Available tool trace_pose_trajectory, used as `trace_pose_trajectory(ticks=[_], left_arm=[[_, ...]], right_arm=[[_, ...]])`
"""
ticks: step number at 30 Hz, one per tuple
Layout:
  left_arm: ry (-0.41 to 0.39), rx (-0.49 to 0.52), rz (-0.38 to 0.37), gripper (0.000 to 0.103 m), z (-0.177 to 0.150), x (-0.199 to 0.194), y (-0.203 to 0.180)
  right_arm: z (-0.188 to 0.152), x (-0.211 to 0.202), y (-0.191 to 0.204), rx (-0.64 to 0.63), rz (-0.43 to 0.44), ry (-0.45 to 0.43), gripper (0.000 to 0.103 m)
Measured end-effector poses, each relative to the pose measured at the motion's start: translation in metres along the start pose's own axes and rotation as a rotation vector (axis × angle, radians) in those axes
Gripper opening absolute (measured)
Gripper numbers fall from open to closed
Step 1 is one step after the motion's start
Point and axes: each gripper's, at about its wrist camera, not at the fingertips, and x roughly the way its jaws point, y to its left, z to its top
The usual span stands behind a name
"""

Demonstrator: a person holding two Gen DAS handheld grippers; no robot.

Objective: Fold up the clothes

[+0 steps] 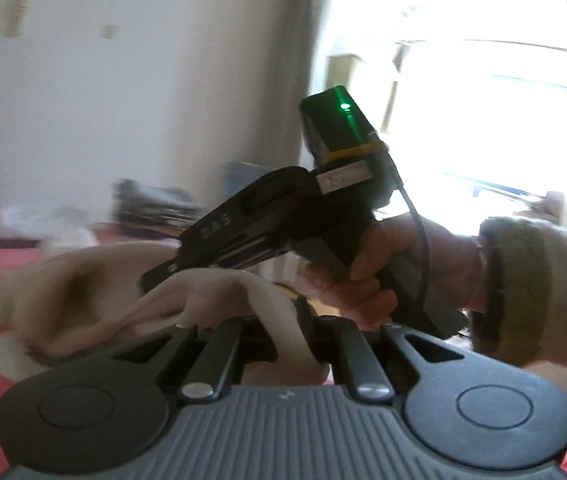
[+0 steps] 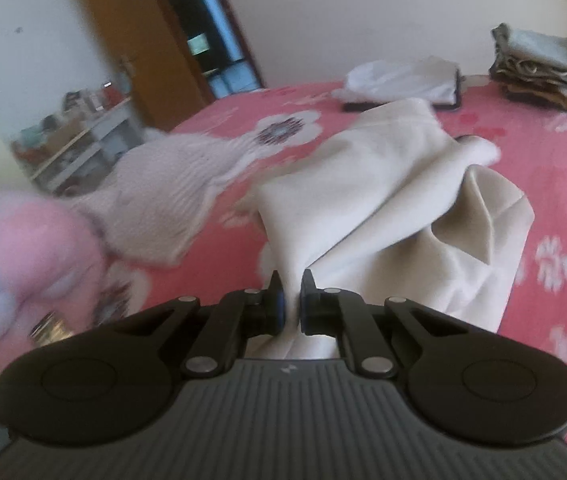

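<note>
Both the right hand-held gripper (image 2: 291, 300) and left hand-held gripper (image 1: 279, 320) clamp the cream garment (image 2: 383, 184), lifting an edge off the bed (image 2: 543, 168) for folding.

Quick count: two tools, the left tool (image 1: 279, 320) and the right tool (image 2: 289, 300). One cream garment (image 2: 383, 184), one pale knit piece (image 2: 171, 196), one white bundle (image 2: 399, 78) and one folded stack (image 2: 543, 68), all on one pink floral bed (image 2: 543, 208).

Wrist views, close, perhaps sharing cloth (image 2: 367, 200)
</note>
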Motion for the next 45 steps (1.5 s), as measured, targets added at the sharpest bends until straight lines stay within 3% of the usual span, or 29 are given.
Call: trace_pose_trajectory(ticks=[6, 10, 12, 15, 17, 21, 23, 29, 33, 37, 40, 43, 45], left_arm=[[0.133, 0.035, -0.243, 0.008, -0.027, -0.028, -0.062], [0.275, 0.045, -0.317, 0.015, -0.052, -0.014, -0.069], [0.314, 0.032, -0.323, 0.045, -0.059, -0.009, -0.063], [0.347, -0.006, -0.317, 0.067, -0.062, -0.007, -0.035], [0.354, -0.033, -0.291, 0.077, -0.061, -0.011, -0.009], [0.348, -0.117, -0.186, 0.085, -0.049, -0.025, 0.026], [0.333, -0.177, -0.093, 0.085, -0.043, -0.026, 0.054], [0.287, -0.340, 0.207, 0.085, -0.025, -0.023, 0.138], [0.282, -0.376, 0.429, 0.085, -0.019, 0.005, 0.186], [0.291, -0.416, 0.584, 0.085, -0.017, 0.036, 0.231], [0.323, -0.438, 0.633, 0.085, -0.023, 0.068, 0.257], [0.339, -0.440, 0.641, 0.062, -0.030, 0.081, 0.261], [0.350, -0.421, 0.643, 0.041, -0.034, 0.086, 0.259]], right_arm=[[-0.091, -0.063, 0.018, 0.089, 0.089, 0.073, 0.005], [-0.150, -0.073, 0.009, 0.143, 0.027, 0.135, 0.005], [-0.170, -0.070, -0.003, 0.173, -0.038, 0.159, 0.005], [-0.190, -0.063, -0.018, 0.185, -0.122, 0.199, 0.009], [-0.195, -0.061, -0.025, 0.182, -0.153, 0.222, 0.022], [-0.186, -0.075, -0.024, 0.166, -0.160, 0.248, 0.037], [-0.178, -0.086, -0.021, 0.136, -0.174, 0.238, 0.061], [-0.144, -0.116, -0.010, 0.086, -0.166, 0.104, 0.075], [-0.121, -0.076, 0.033, -0.115, -0.107, 0.073, 0.081], [-0.116, -0.010, 0.093, -0.436, -0.115, 0.098, 0.082], [-0.125, 0.040, 0.121, -0.661, -0.206, 0.138, 0.082], [-0.137, 0.070, 0.121, -0.756, -0.272, 0.209, 0.078], [-0.142, 0.080, 0.112, -0.748, -0.318, 0.246, 0.055]])
